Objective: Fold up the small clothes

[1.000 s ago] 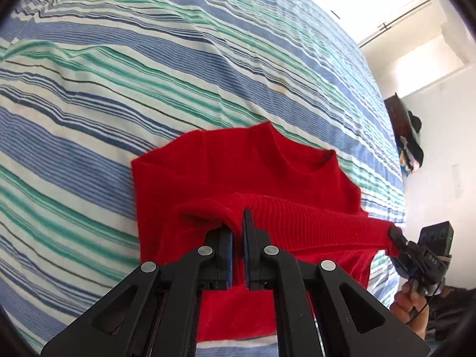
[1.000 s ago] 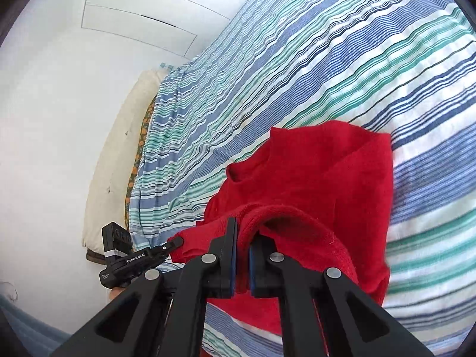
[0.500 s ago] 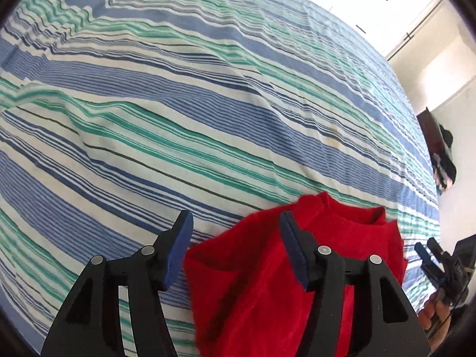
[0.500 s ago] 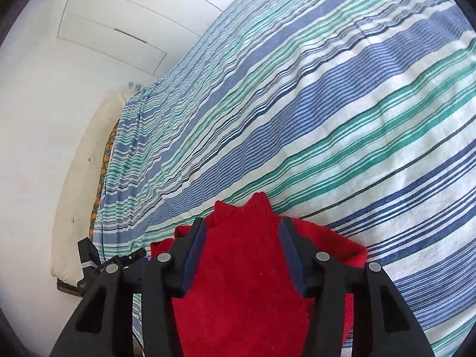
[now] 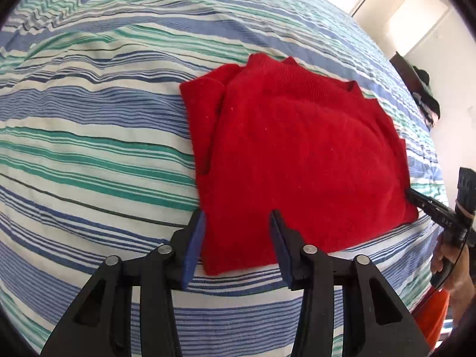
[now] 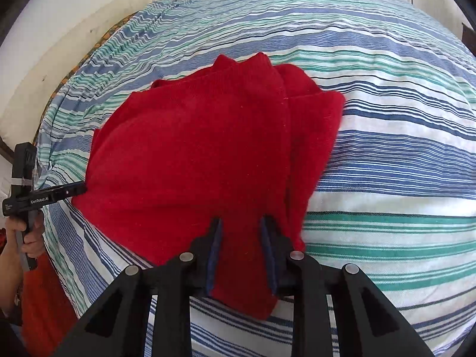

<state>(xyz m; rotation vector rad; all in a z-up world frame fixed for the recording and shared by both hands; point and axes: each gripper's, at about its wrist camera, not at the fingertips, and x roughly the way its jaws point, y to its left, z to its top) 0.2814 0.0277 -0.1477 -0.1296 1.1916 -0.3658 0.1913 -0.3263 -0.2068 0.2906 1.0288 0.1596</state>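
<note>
Folded red sweater (image 5: 300,154) flat on striped bed (image 5: 89,136), left tongs (image 5: 238,238) open, straddling its near corner, right tongs (image 6: 241,250) closing, near edge between pads, not gripped

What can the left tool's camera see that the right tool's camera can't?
Only the left view shows the dark furniture by the far wall, and the open left tool up close. Only the right view shows the pillow at the bed's edge, and the right tool, its jaws closing over the sweater's near edge. Both show the folded red sweater on the striped bedsheet.
</note>
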